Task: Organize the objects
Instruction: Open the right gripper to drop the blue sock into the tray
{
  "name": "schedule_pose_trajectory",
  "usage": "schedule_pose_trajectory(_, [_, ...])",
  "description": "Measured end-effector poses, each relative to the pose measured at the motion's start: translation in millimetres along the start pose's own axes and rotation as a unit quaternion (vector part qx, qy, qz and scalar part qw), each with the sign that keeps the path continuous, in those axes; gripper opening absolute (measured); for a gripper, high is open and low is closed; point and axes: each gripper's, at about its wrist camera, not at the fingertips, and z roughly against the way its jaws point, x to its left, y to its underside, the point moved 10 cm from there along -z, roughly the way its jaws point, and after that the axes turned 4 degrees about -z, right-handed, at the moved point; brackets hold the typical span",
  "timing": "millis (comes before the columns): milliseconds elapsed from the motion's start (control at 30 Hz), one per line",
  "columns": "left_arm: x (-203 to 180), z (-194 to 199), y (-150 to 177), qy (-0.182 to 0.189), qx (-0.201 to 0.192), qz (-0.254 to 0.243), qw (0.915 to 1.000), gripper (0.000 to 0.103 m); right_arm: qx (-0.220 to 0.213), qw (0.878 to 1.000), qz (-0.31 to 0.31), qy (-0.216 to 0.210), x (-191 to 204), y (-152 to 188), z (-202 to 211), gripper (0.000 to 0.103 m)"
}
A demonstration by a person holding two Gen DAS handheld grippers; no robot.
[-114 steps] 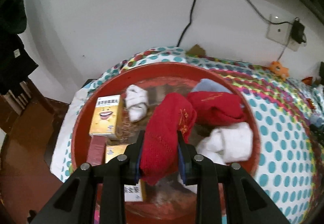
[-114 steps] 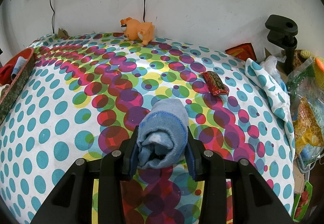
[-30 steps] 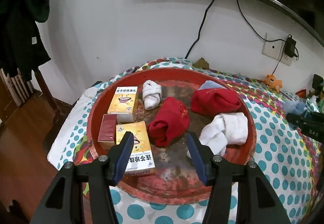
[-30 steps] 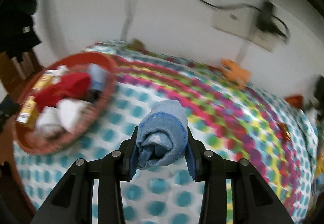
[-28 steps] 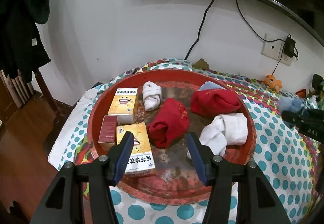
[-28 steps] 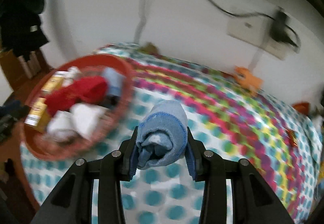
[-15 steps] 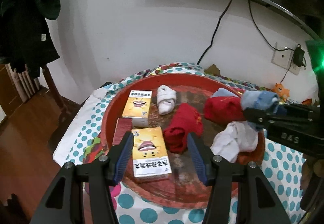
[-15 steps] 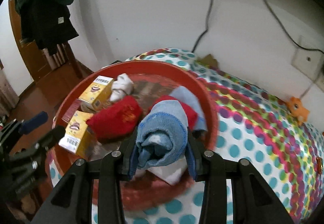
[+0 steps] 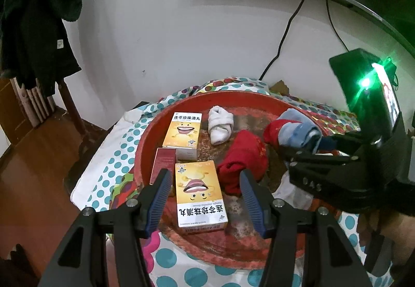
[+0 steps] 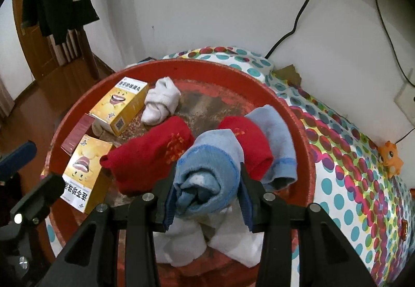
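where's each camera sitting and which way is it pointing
Left wrist: rides the left gripper, looking past its open fingers at the round red tray; the right gripper enters from the right.
Right wrist: rides the right gripper, above the tray, fingers shut on a rolled light-blue sock.
Both show the tray, yellow boxes and red socks.

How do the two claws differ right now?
The right gripper is shut on a rolled blue sock; the left gripper is open and holds nothing. The right one hangs over the socks in the red tray; the left sits nearer the yellow boxes. Both have blue pads.
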Motion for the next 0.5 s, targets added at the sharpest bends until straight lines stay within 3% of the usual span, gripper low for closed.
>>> schedule_pose_trajectory(67, [2,-1,1,0.0,0.001,0.002,1.0,0.056,-0.003,1.0,0.003,0.005,27,2,4,0.042])
schedule_pose_trajectory(133, [3,-1,1,-0.002,0.001,0.003,1.0,0.056,-0.005,1.0,0.002,0.003,50,2,15,0.05])
schedule_pose_trajectory(200, [4,-1,1,-0.003,0.0,0.006,1.0,0.056,-0.014,1.0,0.0,0.009,76,-2,22,0.066])
schedule_pose_trajectory(333, [4,0,0,-0.007,-0.002,0.008,0.9999,0.056,-0.029,0.999,-0.012,0.024,150,-12,24,0.081])
schedule_pose_trajectory(400, [3,0,0,-0.005,-0.001,0.007,1.0,0.056,-0.032,0.998,-0.02,0.041,186,-12,16,0.095])
schedule_pose_trajectory(500, [1,-1,2,0.0,0.004,0.008,1.0,0.056,-0.04,0.997,-0.032,0.06,249,-28,0,0.095])
